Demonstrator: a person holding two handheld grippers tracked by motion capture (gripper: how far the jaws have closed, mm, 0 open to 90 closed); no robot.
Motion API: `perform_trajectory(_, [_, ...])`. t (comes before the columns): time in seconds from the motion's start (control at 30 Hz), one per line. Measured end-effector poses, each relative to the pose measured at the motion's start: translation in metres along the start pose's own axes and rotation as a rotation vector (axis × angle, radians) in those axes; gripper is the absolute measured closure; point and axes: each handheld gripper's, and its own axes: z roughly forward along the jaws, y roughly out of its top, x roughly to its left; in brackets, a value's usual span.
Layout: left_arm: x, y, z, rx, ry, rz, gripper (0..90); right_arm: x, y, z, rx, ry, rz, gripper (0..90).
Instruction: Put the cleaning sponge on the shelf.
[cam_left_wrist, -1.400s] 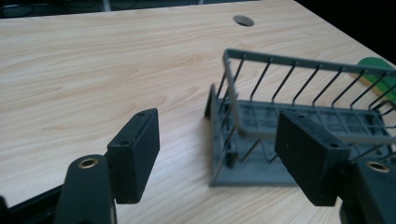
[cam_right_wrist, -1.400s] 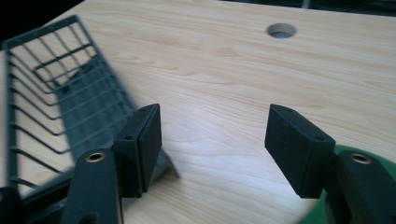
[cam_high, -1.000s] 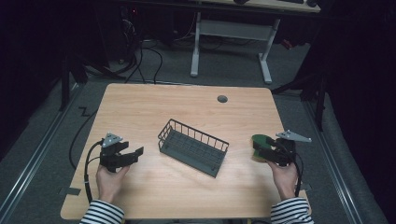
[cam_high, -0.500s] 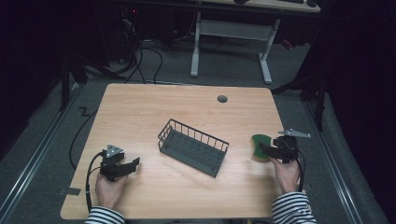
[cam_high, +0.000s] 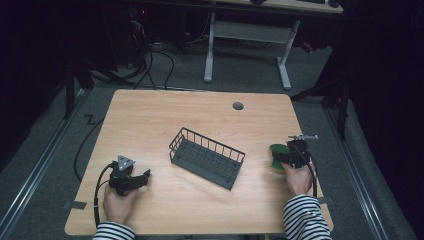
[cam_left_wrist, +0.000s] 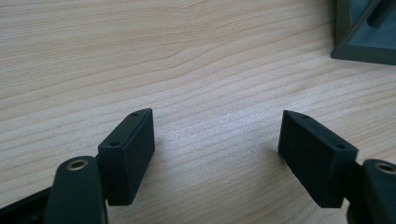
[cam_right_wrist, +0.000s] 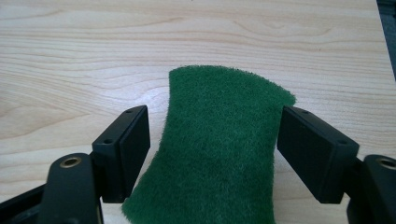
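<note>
Dim floor and a second desk's legs lie beyond the pale wooden table (cam_high: 150, 115), which carries a dark wire basket (cam_high: 207, 158) set slantwise near its middle. Close to the right edge lies a green scouring pad (cam_right_wrist: 217, 149), flat on the wood, and the right gripper (cam_high: 286, 157) sits low over it with a jaw on either side. That straddle reads as the lead-in to a grasp: the jaws stand apart, a thin gap at each flank of the pad, nothing pinched yet. The left gripper (cam_high: 131, 181) rests near the front left corner, well apart from the basket, its jaws spread wide over bare wood (parked, I would judge, to leave the basket's mouth free for the other hand).

From the high view you get the layout: pad at the right edge, basket between the two hands, both grippers low. It cannot settle the jaw gaps, though. The right gripper view does that, showing the pad's fuzzy nap and waisted outline between the jaws. The left gripper view adds a basket corner (cam_left_wrist: 369, 37) at its upper right
</note>
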Motion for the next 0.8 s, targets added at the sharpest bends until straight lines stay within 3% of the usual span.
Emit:
perform_trajectory(0.2, [0.0031, -0.0003, -0.0004, -0.011, -0.020, -0.027, 27.6, 0.0000, 0.0022, 0.0057, 0.031, -0.021, 0.009, 26.7])
perform_trajectory(0.8, [0.0055, -0.0006, -0.0011, -0.017, -0.037, -0.047, 27.7, 0.0025, 0.0094, 0.0108, 0.156, -0.038, 0.021, 23.6])
